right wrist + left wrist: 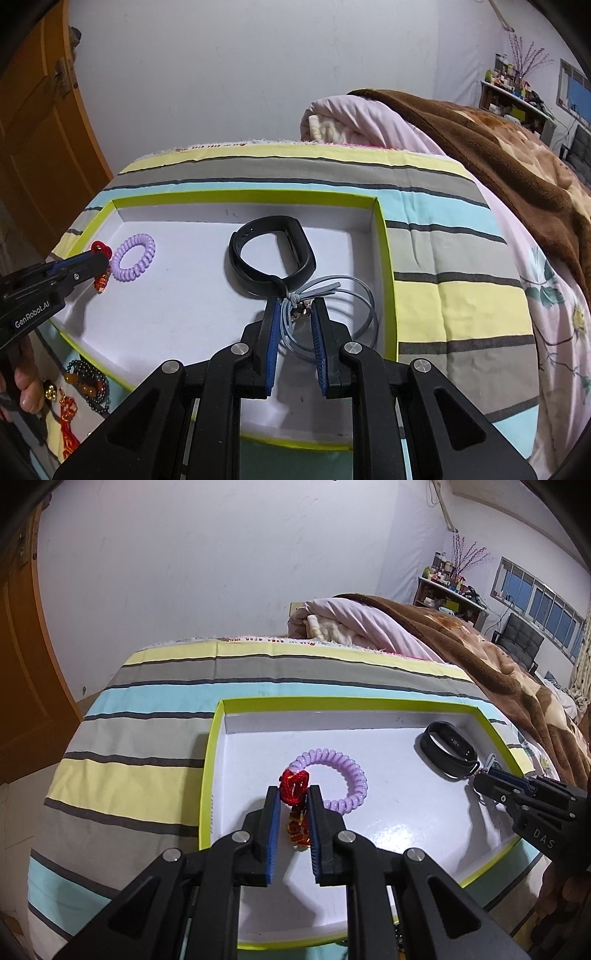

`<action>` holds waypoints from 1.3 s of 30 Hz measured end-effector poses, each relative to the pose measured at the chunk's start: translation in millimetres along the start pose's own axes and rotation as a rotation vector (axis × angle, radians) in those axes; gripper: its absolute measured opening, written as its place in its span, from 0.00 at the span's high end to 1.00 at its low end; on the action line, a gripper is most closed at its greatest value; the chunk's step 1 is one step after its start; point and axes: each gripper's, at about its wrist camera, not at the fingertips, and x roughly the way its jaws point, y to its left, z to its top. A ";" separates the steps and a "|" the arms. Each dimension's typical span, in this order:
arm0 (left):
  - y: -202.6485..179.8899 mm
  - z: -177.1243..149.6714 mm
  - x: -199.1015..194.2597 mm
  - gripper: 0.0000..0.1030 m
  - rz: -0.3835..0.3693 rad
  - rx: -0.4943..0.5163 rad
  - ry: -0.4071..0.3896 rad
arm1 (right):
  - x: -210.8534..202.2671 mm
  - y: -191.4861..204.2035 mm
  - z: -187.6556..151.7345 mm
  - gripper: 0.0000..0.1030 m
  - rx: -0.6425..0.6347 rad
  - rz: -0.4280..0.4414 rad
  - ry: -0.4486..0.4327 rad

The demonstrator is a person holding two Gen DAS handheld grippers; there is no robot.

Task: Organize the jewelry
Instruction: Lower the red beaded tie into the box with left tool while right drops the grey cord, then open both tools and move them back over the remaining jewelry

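Observation:
A white tray with a lime-green rim (pixel 212 746) (pixel 386 236) lies on the striped bed cover. My left gripper (pixel 293 794) is shut on a red knotted charm (pixel 293 784) with amber beads, held just above the tray floor beside a purple coil bracelet (pixel 341 771) (pixel 133 257). My right gripper (pixel 295 306) is shut on a grey cord necklace (pixel 332 314) with small bells, next to a black fitness band (pixel 273 254) (pixel 447 747) in the tray's right part. Each gripper shows in the other's view: the left one (pixel 105 258), the right one (pixel 480 775).
A dark bead necklace and a red-gold charm (pixel 81 387) lie on the bed outside the tray's near left edge. A rolled pink quilt and brown blanket (pixel 461 635) lie behind. A wooden door (pixel 33 129) stands at left.

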 end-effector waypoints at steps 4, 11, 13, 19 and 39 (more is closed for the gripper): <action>1.3 0.0 -1.9 0.73 -0.005 -0.009 -0.006 | -1.4 0.0 -0.5 0.76 0.005 0.010 -0.004; 0.8 -2.2 -18.9 0.70 -0.002 -0.001 -0.034 | -14.6 2.4 -2.8 0.61 0.019 0.031 -0.024; 0.2 -4.2 -26.7 0.70 -0.002 0.004 -0.045 | -23.5 5.5 -4.6 0.61 0.012 0.034 -0.040; -2.6 -17.5 -61.8 0.70 0.007 0.018 -0.087 | -59.5 15.7 -15.1 0.61 -0.007 0.039 -0.100; -7.2 -93.1 -167.4 0.70 -0.009 0.029 -0.172 | -174.0 34.3 -99.1 0.61 0.007 0.096 -0.204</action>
